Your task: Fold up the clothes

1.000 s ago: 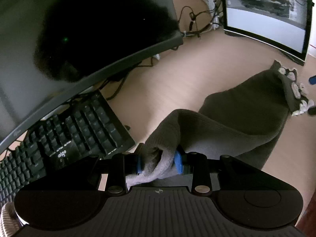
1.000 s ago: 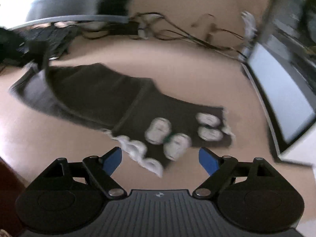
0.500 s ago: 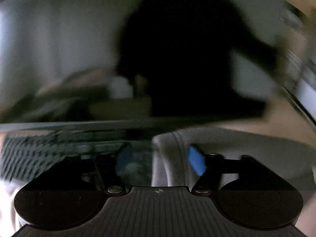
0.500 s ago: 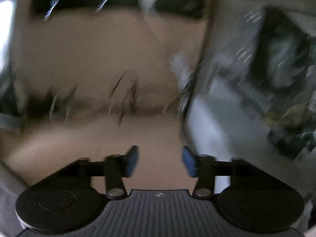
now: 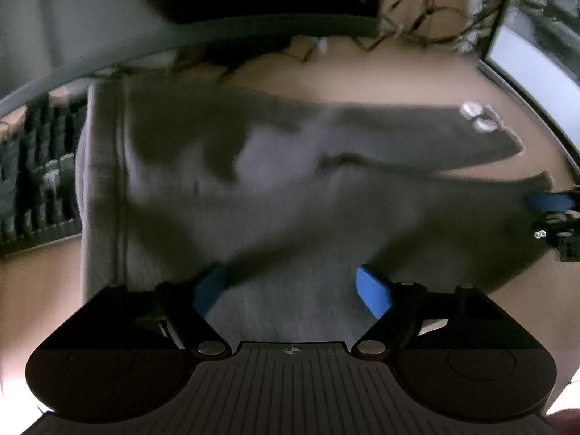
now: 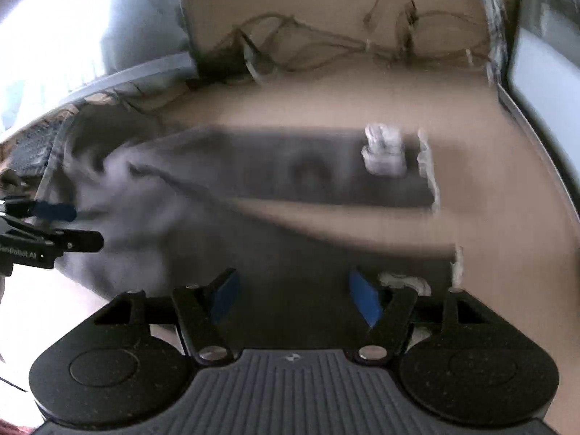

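Observation:
Grey pants lie spread on the tan desk, waistband at the left, two legs running right, white patches near the cuffs. My left gripper is open, its blue fingers apart over the waist end of the pants. My right gripper is open over the nearer leg's cuff end. The right gripper also shows at the right edge of the left wrist view, and the left gripper at the left edge of the right wrist view. Both views are blurred.
A black keyboard lies left of the pants under a curved monitor. Cables run along the back of the desk. A second monitor stands at the right.
My left gripper has let go of the pants and opened. Both grippers swung fast and now sit low over the pants, which lie spread out with two legs apart.

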Demonstrator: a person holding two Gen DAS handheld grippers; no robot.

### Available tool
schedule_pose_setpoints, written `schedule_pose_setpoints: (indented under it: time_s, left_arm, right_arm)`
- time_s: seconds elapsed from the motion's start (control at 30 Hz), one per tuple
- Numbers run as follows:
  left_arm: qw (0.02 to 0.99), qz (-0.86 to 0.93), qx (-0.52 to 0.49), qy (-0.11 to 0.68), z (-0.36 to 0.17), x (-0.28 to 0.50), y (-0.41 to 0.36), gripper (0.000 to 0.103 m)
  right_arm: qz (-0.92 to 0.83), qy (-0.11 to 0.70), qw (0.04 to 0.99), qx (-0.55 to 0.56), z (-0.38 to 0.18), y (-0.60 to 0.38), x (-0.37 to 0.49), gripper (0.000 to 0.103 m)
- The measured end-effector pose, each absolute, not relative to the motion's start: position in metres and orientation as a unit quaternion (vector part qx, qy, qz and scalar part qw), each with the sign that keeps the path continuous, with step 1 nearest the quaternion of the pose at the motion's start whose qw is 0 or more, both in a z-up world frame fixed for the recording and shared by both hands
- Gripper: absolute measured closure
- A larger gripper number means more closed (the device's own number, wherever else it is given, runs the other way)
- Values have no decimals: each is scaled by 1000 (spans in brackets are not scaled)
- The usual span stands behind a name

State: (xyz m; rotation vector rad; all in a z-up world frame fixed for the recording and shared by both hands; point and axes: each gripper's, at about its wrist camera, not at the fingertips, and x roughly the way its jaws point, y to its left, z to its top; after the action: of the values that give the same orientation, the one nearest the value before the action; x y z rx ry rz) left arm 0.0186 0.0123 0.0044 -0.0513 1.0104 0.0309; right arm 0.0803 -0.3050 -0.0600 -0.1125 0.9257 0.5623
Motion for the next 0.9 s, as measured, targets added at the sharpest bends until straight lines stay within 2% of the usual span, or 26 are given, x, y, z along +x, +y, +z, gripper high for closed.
schedule_pose_setpoints:
  time_s: [0.17, 0.3, 0.47, 0.63, 0.73, 0.9]
  left_arm:
    - [855, -26, -48, 516, 10, -19, -2, 19]
    - [836, -48, -85, 540, 18, -47, -9, 18]
    - [885, 34, -49, 461, 41, -30, -1, 14]
    - [898, 117, -52, 421, 34, 12, 24, 12]
    - [881, 117, -80, 450, 21, 20, 36, 11]
    - [873, 87, -83, 472, 15, -6, 29, 9]
  right_arm:
    - [294, 473, 823, -112, -43, -342, 52, 36]
    - [294, 499, 812, -70, -28, -374, 45, 36]
    - [286, 423, 859, -43, 3, -352, 88, 36]
    - [263, 390, 882, -29, -6, -298, 157, 36]
    - [245, 431, 868, -29, -23, -286, 173, 36]
    - [249, 438, 862, -51, -9, -322, 129, 35]
